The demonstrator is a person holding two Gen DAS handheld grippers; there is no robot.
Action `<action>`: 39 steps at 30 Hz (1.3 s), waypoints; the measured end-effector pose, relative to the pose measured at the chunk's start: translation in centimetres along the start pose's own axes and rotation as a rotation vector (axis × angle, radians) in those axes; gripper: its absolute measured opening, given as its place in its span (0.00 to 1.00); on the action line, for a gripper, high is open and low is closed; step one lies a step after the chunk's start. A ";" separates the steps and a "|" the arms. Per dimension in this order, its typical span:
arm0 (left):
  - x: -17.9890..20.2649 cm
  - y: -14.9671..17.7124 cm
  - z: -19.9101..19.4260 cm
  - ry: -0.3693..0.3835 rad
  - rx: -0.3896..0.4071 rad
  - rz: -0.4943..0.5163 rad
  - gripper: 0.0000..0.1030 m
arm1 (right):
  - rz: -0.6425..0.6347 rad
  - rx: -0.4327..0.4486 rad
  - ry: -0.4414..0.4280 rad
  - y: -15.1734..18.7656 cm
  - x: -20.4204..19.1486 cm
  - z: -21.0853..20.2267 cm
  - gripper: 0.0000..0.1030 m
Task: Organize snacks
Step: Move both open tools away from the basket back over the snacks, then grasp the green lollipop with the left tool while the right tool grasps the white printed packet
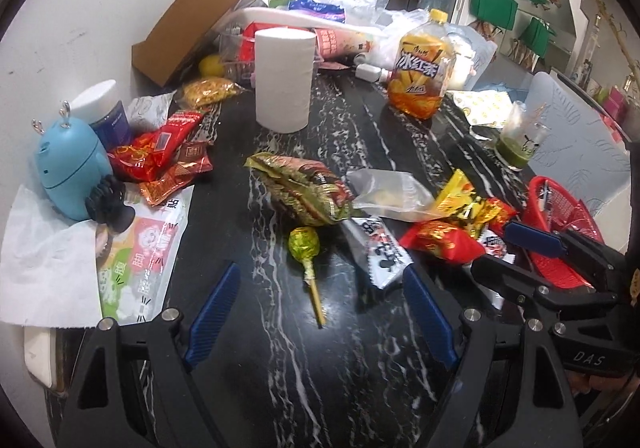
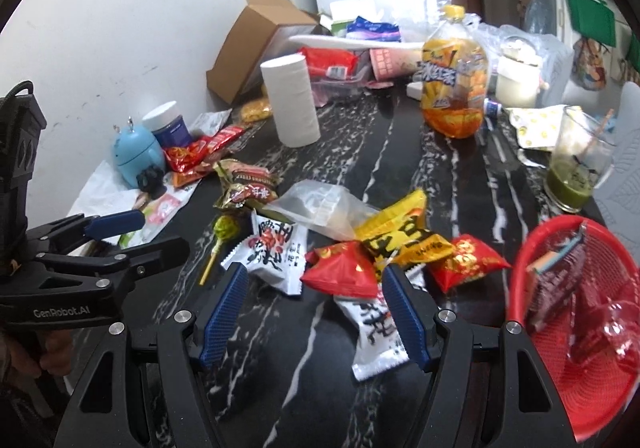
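Note:
Snack packets lie scattered on the black marble table. My left gripper is open, its jaws on either side of a green-wrapped lollipop just ahead. Beyond it lies a gold-brown packet. My right gripper is open above a red packet and white packets. A yellow packet and another red packet lie behind. A red basket at the right holds some snacks. The right gripper also shows in the left wrist view.
A paper roll, an iced tea bottle, a cardboard box and a glass of green drink stand further back. A blue gadget, a jar and more red packets sit at the left by the wall.

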State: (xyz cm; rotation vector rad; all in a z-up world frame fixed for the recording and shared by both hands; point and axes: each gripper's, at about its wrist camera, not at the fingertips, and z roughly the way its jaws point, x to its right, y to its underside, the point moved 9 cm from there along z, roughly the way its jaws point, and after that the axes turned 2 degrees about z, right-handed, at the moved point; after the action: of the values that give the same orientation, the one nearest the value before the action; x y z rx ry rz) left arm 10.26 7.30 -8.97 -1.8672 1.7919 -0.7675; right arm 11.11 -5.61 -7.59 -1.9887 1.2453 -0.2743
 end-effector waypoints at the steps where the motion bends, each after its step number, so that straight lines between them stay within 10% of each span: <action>1: -0.2 -0.1 0.2 0.002 -0.002 0.000 0.81 | -0.004 -0.004 -0.010 -0.1 -0.2 0.3 0.65; 29: -4.6 0.1 4.8 0.039 -0.098 -0.050 0.80 | -0.146 -0.189 -0.036 -0.7 -3.2 10.2 0.65; 39: -2.9 -0.4 6.4 0.070 -0.107 -0.022 0.80 | -0.184 -0.153 -0.075 -0.6 -3.1 9.3 0.35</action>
State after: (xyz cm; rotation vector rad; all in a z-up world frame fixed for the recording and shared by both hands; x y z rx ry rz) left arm 14.71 9.77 -13.78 -1.9534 1.8925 -0.7670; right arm 14.92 1.70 -12.93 -2.2294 1.0646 -0.1968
